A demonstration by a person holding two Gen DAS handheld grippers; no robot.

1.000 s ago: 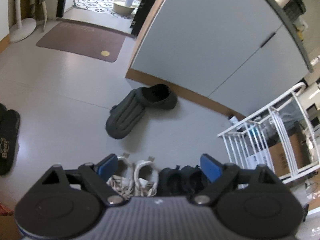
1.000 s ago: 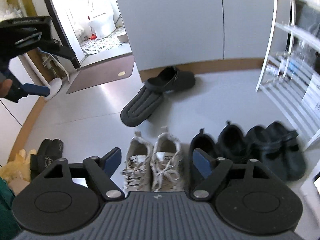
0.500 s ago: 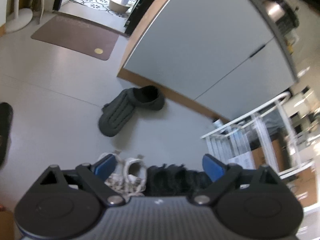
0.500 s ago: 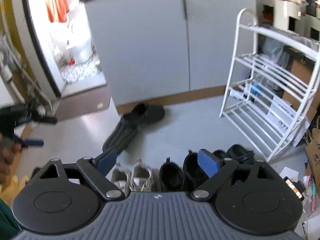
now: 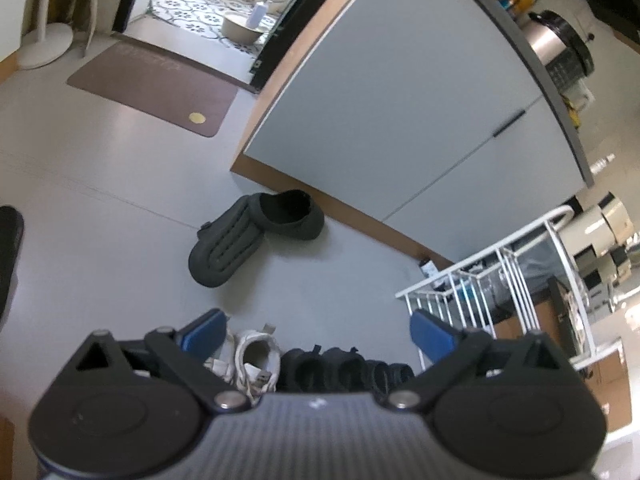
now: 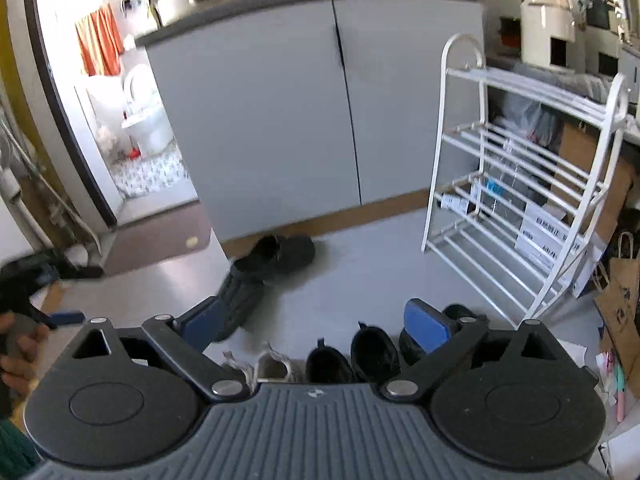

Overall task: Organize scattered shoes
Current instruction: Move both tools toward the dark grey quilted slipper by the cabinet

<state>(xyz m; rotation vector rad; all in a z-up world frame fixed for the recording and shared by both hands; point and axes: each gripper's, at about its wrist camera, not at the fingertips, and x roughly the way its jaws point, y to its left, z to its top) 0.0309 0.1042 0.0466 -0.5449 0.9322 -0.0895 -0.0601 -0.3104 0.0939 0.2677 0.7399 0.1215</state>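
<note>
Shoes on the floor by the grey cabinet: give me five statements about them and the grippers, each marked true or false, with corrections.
1. The two dark grey slippers lie apart from the row, near the grey cabinet. True.
2. One grey slipper lies sole up, its end resting on the other. True.
3. The white sneakers sit on the white rack. False: they stand on the floor in the row beside the black shoes; the rack's visible shelves hold no shoes.
4. The right gripper holds a black shoe. False: its jaws stand open with nothing between them, and they have just been opening.
5. The left gripper is shut. False: it is open and empty.
</note>
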